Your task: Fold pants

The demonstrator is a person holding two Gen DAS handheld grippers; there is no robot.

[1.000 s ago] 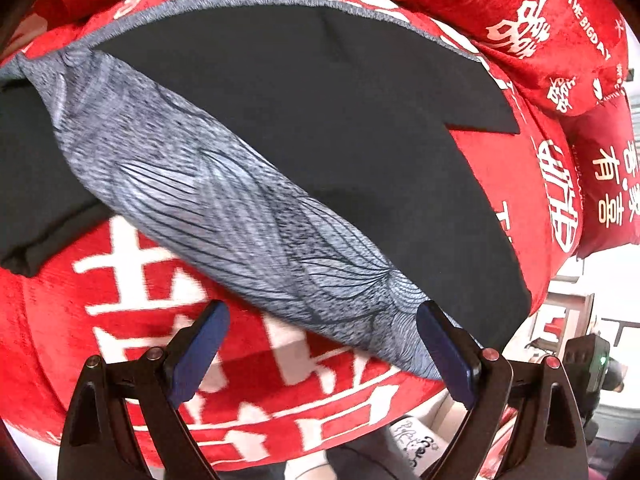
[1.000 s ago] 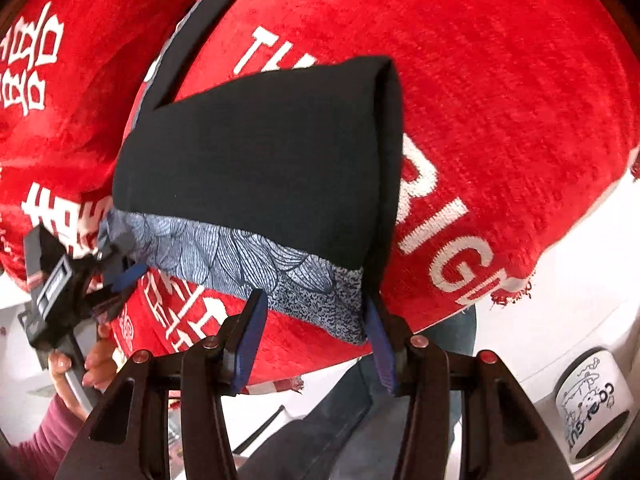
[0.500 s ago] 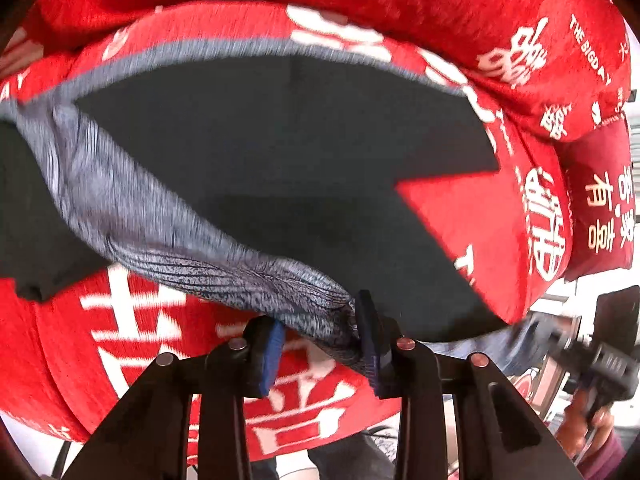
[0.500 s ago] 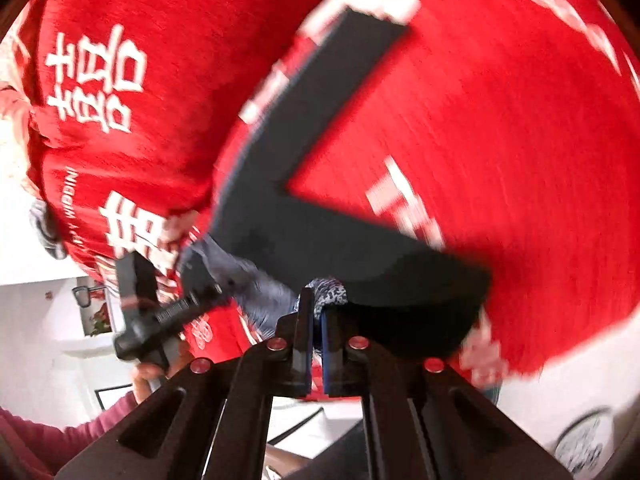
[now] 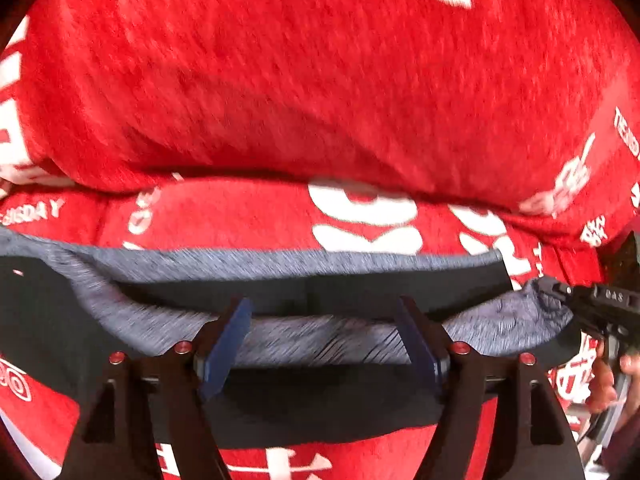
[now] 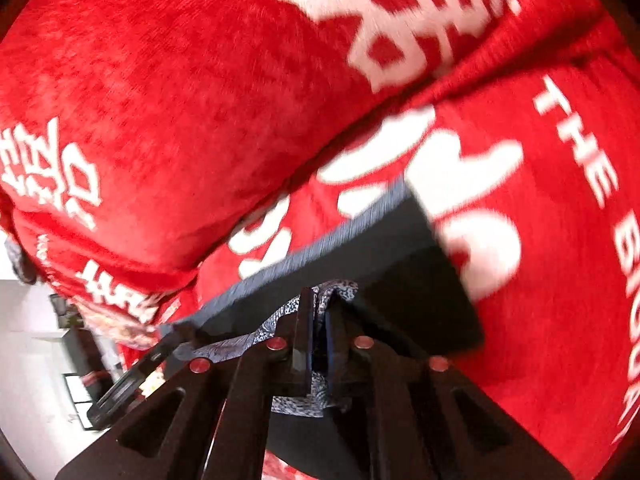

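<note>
The black pants (image 5: 328, 400) with a grey patterned waistband (image 5: 320, 340) lie folded over on the red sofa seat. My left gripper (image 5: 324, 332) stands open, its blue fingers (image 5: 224, 344) on either side of the waistband, not pinching it. My right gripper (image 6: 318, 332) is shut on the patterned waistband (image 6: 332, 292), over the black pants (image 6: 408, 280). It also shows at the right of the left wrist view (image 5: 600, 304), holding the waistband end.
A red sofa cover with white lettering (image 5: 320, 80) fills the back of both views; the backrest cushion (image 6: 180, 100) rises just beyond the pants. A white room and dark furniture (image 6: 80, 360) show at the lower left.
Both grippers carried the waistband edge forward over the pants toward the sofa back. The left gripper, shut on the waistband half a second ago, has opened. The right stays shut on it.
</note>
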